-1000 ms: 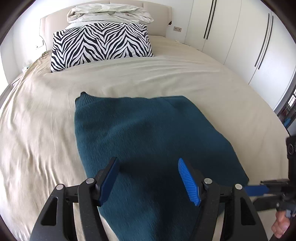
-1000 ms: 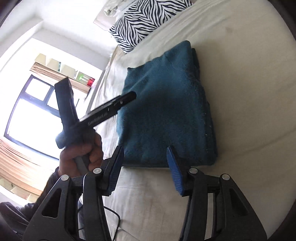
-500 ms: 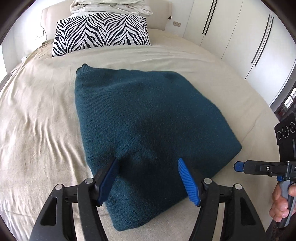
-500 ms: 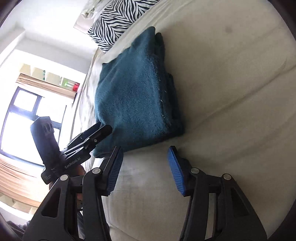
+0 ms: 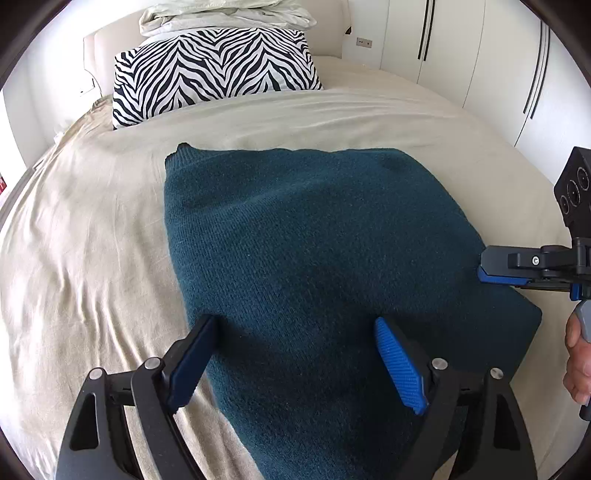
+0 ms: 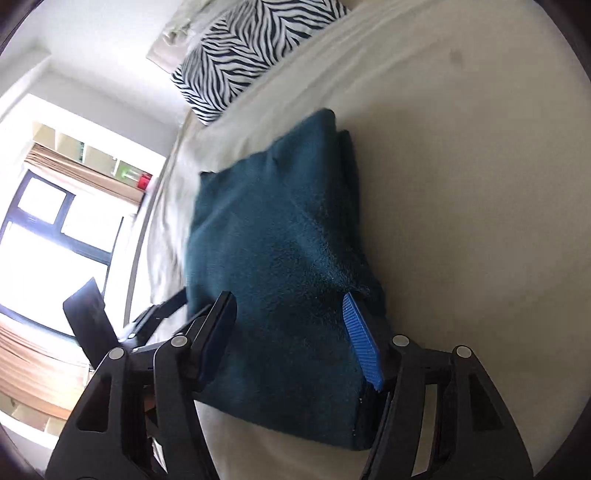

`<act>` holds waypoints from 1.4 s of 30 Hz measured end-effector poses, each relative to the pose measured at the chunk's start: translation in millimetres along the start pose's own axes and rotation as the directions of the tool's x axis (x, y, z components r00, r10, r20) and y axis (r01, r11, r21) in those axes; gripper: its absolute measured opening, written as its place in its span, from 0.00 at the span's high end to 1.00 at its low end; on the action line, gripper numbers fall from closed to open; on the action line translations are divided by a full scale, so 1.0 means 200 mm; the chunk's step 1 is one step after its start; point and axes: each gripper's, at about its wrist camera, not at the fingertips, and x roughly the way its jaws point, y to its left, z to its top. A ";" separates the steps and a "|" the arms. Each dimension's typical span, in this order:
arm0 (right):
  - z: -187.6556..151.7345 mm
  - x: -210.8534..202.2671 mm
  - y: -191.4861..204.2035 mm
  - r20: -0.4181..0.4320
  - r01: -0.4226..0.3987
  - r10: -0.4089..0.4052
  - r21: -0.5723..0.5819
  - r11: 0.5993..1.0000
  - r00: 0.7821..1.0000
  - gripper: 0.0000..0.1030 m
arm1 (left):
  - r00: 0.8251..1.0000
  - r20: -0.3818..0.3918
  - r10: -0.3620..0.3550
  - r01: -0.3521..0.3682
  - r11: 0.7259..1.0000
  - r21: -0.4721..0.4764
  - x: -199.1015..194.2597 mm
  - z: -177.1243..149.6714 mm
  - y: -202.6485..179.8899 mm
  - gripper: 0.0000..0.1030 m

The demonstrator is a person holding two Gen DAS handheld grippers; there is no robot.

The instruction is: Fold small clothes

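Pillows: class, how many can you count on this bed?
2. A zebra-striped pillow stands at the headboard, and a rumpled pale pillow lies on top of it. Others may be hidden behind.

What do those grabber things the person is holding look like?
Each is a black plastic clamp with triangle-shaped cut-outs and silver pins. The left gripper and the right gripper both have two flat fingers with bright blue ribbed pads. The right one carries a black box with round dials and a grey handle.
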 end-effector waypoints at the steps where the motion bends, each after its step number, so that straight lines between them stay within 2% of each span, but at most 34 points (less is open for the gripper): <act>1: 0.00 0.00 0.01 0.015 0.001 -0.001 -0.021 1.000 1.000 0.43 | 1.000 0.005 -0.021 0.021 1.000 -0.017 -0.02 0.00 0.02 0.16; 3: -0.01 -0.04 0.04 0.027 -0.014 0.015 -0.045 0.999 1.000 0.43 | 0.997 0.041 -0.065 0.068 0.995 -0.072 -0.09 -0.01 0.08 0.17; 5: 0.00 -0.10 0.03 0.045 -0.038 0.039 -0.028 0.999 0.998 0.43 | 0.993 0.101 -0.066 0.079 0.989 -0.127 -0.18 -0.01 0.16 0.17; 7: 0.02 -0.16 0.02 0.070 -0.018 0.020 -0.035 0.999 0.997 0.41 | 0.989 0.125 -0.078 0.101 0.977 -0.188 -0.22 0.00 0.26 0.17; 10: 0.11 -0.18 -0.03 0.053 0.031 -0.030 -0.014 0.999 0.998 0.40 | 0.990 0.047 -0.130 0.138 0.951 -0.276 -0.14 0.02 0.37 0.22; 13: 0.19 -0.09 -0.08 -0.019 -0.001 0.001 0.020 1.000 1.000 0.40 | 0.980 -0.006 -0.198 0.185 0.925 -0.331 -0.05 -0.01 0.42 0.24; 16: 0.23 0.05 -0.12 -0.087 0.006 -0.002 0.046 0.999 0.996 0.40 | 0.971 -0.010 -0.238 0.215 0.898 -0.385 0.00 -0.04 0.43 0.24; 21: 0.28 0.21 -0.12 -0.131 -0.031 0.037 0.047 0.998 0.991 0.39 | 0.951 -0.021 -0.309 0.267 0.854 -0.447 0.06 0.00 0.44 0.28; 23: 0.29 0.25 -0.08 -0.160 -0.027 0.030 0.024 0.999 0.987 0.39 | 0.949 -0.006 -0.316 0.275 0.835 -0.477 0.06 0.00 0.47 0.31; 26: 0.31 0.27 -0.07 -0.189 -0.028 0.030 0.014 1.000 0.982 0.41 | 0.960 0.051 -0.276 0.261 0.811 -0.524 -0.03 -0.06 0.53 0.33; 28: 0.32 0.27 -0.08 -0.192 -0.041 0.042 0.012 0.999 0.980 0.41 | 0.954 0.077 -0.290 0.283 0.788 -0.546 -0.04 -0.09 0.56 0.33; 31: 0.31 0.27 -0.09 -0.180 -0.057 0.058 0.011 0.998 0.982 0.44 | 0.954 0.058 -0.293 0.277 0.799 -0.534 -0.02 -0.10 0.57 0.33; 33: 0.30 0.27 -0.09 -0.176 -0.070 0.071 0.009 0.997 0.982 0.45 | 0.943 0.028 -0.332 0.298 0.802 -0.518 0.03 -0.09 0.55 0.33; 35: 0.30 0.28 -0.09 -0.179 -0.075 0.074 -0.001 0.997 0.981 0.47 | 0.930 0.026 -0.366 0.326 0.792 -0.516 0.07 -0.07 0.55 0.29; 38: 0.30 0.29 -0.09 -0.188 -0.084 0.081 -0.010 0.996 0.979 0.48 | 0.906 0.037 -0.422 0.367 0.739 -0.565 0.11 -0.06 0.60 0.28; 42: 0.30 0.29 -0.12 -0.186 -0.120 0.120 0.011 0.993 0.975 0.52 | 0.892 0.046 -0.450 0.392 0.718 -0.575 0.12 -0.06 0.64 0.32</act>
